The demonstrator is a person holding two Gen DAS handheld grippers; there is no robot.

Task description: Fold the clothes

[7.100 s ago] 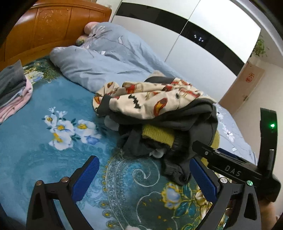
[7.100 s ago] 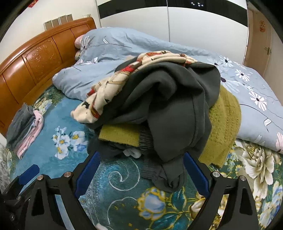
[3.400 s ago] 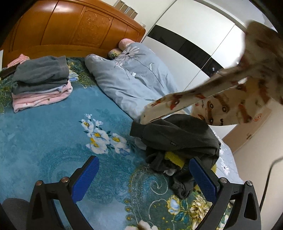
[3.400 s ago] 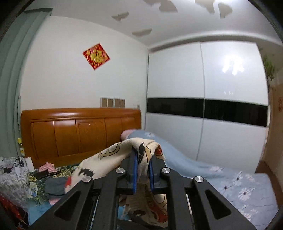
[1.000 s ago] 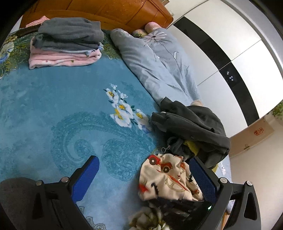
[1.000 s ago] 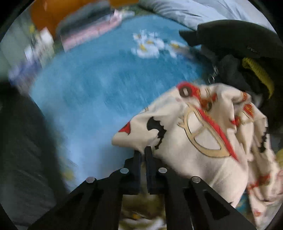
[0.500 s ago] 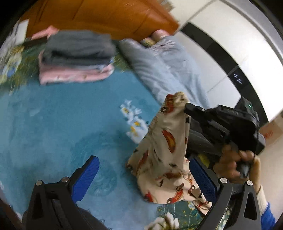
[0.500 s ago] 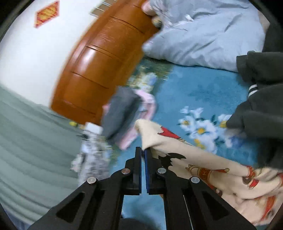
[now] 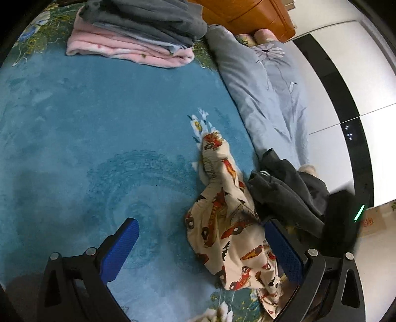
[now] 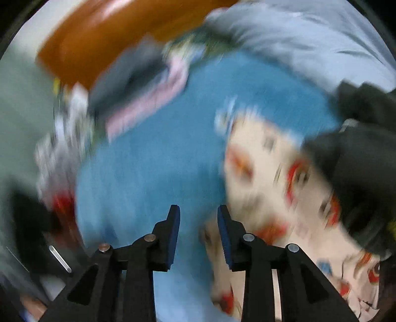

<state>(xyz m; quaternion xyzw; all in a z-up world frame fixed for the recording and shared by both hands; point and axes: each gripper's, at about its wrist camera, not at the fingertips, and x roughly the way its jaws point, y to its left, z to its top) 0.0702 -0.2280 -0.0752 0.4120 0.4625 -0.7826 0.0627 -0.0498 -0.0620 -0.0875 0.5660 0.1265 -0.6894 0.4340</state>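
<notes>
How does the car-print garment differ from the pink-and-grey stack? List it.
1. The car-print garment lies crumpled and unfolded; the stack is neatly folded in flat layers.
2. The garment is cream with red cars; the stack is plain pink and grey.
3. The garment lies close to the left gripper, against the dark clothes; the stack sits far off by the headboard.
Both rest on the blue bedspread.

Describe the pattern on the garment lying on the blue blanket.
Cream garment printed with red cartoon cars, clearest in the left wrist view.
</notes>
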